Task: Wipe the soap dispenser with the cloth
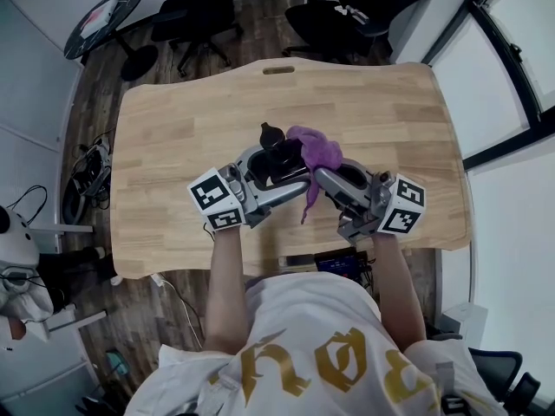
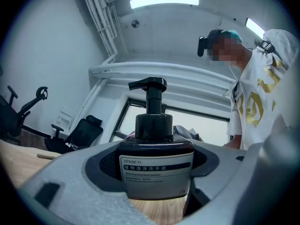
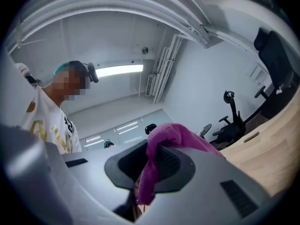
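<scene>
Head view: left gripper (image 1: 276, 173) clamped on soap dispenser (image 1: 272, 137); right gripper (image 1: 317, 175) pinching cloth (image 1: 314, 150) just beside it.

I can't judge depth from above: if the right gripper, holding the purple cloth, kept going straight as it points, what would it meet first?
Most likely the soap dispenser clamped in the left gripper: the right gripper points toward it, its cloth leading. The gap between them is hard to judge.

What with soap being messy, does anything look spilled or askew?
Nothing stands out: the left gripper holds the soap dispenser upright, the right gripper pinches the purple cloth, and no spill shows on the table.
</scene>
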### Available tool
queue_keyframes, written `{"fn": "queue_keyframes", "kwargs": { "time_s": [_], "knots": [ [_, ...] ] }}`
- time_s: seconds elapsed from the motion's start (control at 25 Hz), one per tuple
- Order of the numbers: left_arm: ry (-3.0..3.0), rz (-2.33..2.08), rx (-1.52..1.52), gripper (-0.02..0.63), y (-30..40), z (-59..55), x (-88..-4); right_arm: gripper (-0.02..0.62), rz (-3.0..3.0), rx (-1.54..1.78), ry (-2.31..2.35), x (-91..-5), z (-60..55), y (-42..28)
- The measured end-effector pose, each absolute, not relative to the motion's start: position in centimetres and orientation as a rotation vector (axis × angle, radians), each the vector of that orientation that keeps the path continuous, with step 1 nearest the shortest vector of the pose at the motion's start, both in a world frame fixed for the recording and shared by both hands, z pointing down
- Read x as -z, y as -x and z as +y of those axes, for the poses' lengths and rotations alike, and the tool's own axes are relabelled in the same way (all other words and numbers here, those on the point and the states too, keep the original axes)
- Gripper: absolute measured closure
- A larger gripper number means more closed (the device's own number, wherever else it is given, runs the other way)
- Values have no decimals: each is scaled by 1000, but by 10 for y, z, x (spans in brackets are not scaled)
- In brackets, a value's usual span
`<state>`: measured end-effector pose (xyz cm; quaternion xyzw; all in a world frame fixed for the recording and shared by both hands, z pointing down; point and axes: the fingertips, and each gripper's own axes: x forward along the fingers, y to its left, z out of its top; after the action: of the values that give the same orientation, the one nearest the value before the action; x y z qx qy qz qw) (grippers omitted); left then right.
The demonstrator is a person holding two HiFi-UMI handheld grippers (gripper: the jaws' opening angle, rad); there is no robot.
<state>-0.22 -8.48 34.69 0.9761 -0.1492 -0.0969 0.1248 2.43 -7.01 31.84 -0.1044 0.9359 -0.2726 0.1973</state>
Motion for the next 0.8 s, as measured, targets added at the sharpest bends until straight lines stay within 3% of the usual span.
{"fn": "queue_keyframes", "kwargs": {
  "time_s": [0.8],
  "knots": [
    [-2844, -501, 197, 247, 0, -88, -358, 558, 2944, 525, 219, -300, -40, -2]
  ]
}}
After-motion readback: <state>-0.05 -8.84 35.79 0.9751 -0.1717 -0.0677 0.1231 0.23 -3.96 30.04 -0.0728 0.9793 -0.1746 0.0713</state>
